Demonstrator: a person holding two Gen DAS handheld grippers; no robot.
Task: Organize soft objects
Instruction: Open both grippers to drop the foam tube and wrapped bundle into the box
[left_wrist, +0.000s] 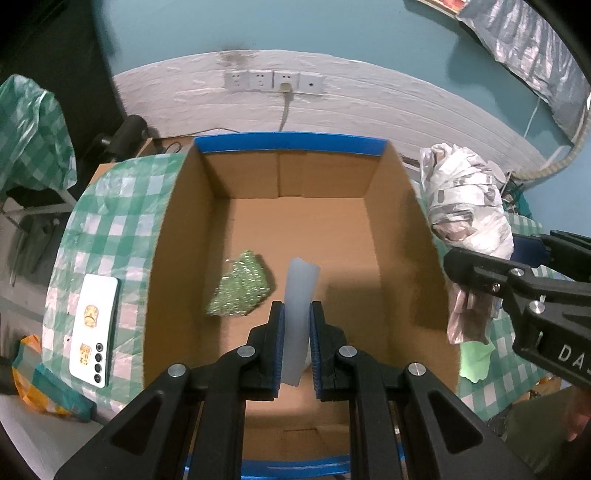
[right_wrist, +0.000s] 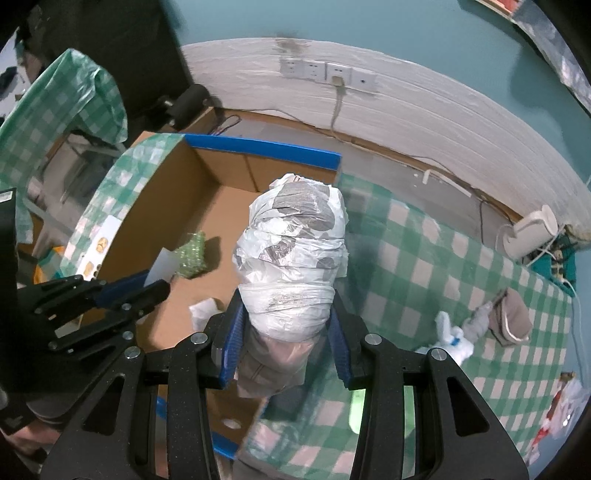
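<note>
My left gripper (left_wrist: 297, 314) is shut on a pale translucent soft strip (left_wrist: 299, 295) and hangs over the open cardboard box (left_wrist: 402, 236). A green glittery pad (left_wrist: 242, 284) lies on the box floor, left of the strip. My right gripper (right_wrist: 288, 325) is shut on a bundle wrapped in white and grey plastic bags (right_wrist: 295, 251), held above the box's right wall. In the left wrist view that bundle (left_wrist: 469, 199) and the right gripper (left_wrist: 480, 273) show at the right edge. The right wrist view shows the left gripper (right_wrist: 155, 284) at the left, over the box (right_wrist: 229, 206).
The box stands on a green checked tablecloth (right_wrist: 424, 266). A white phone (left_wrist: 94, 328) lies left of the box. A light green scrap (left_wrist: 476, 360) sits right of it. A grey pouch (right_wrist: 511, 319) and a white-blue soft thing (right_wrist: 452, 338) lie further right. Wall sockets (left_wrist: 273, 81) behind.
</note>
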